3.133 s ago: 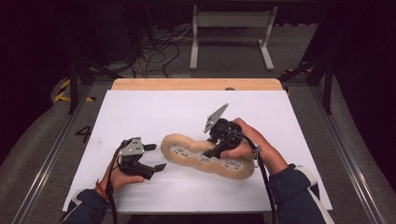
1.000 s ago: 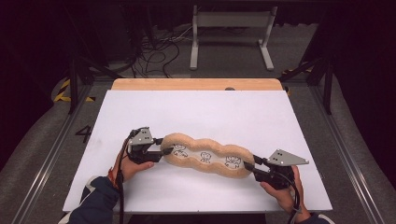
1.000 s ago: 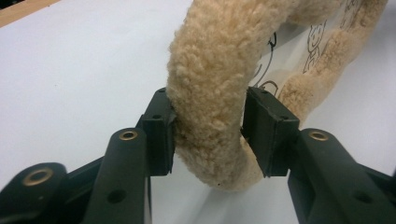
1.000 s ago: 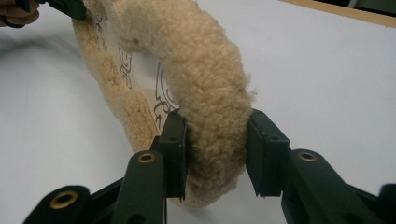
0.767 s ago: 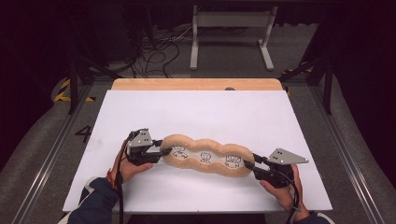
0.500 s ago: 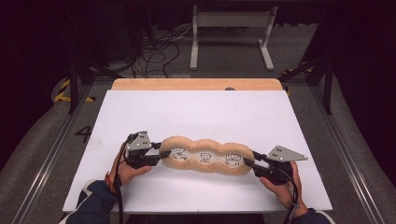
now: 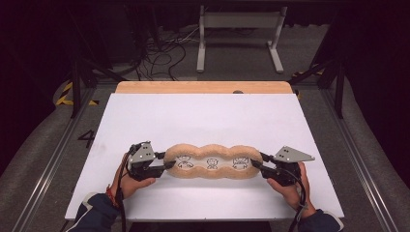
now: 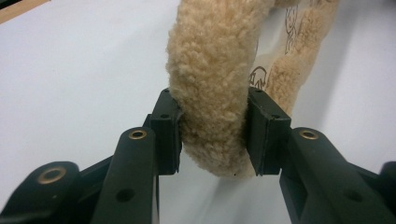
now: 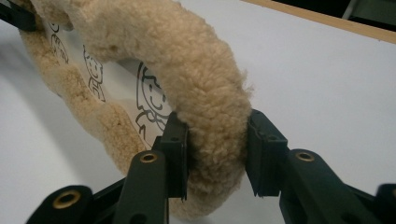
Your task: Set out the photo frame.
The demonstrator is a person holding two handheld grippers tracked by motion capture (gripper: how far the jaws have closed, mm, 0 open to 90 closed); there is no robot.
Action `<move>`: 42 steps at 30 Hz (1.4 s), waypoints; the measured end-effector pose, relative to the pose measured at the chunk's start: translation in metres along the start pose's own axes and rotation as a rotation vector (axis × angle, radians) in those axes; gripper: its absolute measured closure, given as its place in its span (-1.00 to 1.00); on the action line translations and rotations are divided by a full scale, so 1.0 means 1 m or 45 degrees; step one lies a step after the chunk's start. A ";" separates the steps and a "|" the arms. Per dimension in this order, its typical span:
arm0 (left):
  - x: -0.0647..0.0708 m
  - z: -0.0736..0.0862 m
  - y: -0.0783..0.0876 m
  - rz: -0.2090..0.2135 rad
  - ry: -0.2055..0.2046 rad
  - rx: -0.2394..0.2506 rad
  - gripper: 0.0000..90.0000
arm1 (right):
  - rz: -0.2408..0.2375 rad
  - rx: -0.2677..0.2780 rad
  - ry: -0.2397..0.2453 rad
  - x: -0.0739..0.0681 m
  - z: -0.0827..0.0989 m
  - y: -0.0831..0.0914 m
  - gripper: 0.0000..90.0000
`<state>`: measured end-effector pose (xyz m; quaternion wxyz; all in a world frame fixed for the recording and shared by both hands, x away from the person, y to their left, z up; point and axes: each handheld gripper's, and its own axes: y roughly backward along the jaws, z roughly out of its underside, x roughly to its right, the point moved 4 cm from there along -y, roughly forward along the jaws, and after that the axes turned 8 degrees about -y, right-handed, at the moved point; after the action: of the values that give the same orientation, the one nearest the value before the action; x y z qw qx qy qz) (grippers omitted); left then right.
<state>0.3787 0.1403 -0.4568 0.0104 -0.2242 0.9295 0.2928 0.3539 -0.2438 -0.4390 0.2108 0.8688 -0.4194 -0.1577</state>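
Your left gripper [image 7: 167, 166] pinches the left end of the long tan fleecy pad with three cartoon-printed white hollows [image 7: 212, 161]; its jaws have just closed further. Your right gripper [image 7: 255, 165] clamps the right end. The pad spans between them over the white table [image 7: 203, 116].

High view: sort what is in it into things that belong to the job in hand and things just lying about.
Part of the job:
- fleecy cushion, printed with cartoon faces
- left gripper, clamped on its left end
- right gripper, clamped on its right end
- white table

Just lying about:
- cables on the floor
- metal stand
- yellow-black tape
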 end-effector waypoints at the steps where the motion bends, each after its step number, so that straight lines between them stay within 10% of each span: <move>1: 0.000 0.000 0.000 0.000 0.000 0.000 0.35 | 0.000 -0.001 0.001 0.000 0.000 -0.001 0.42; 42: 0.002 -0.002 0.000 -0.095 -0.014 -0.037 0.01 | 0.070 -0.012 0.058 -0.001 -0.002 0.001 0.19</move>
<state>0.3772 0.1382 -0.4555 0.0230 -0.2573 0.9160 0.3069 0.3531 -0.2430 -0.4367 0.2286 0.8593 -0.4374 -0.1340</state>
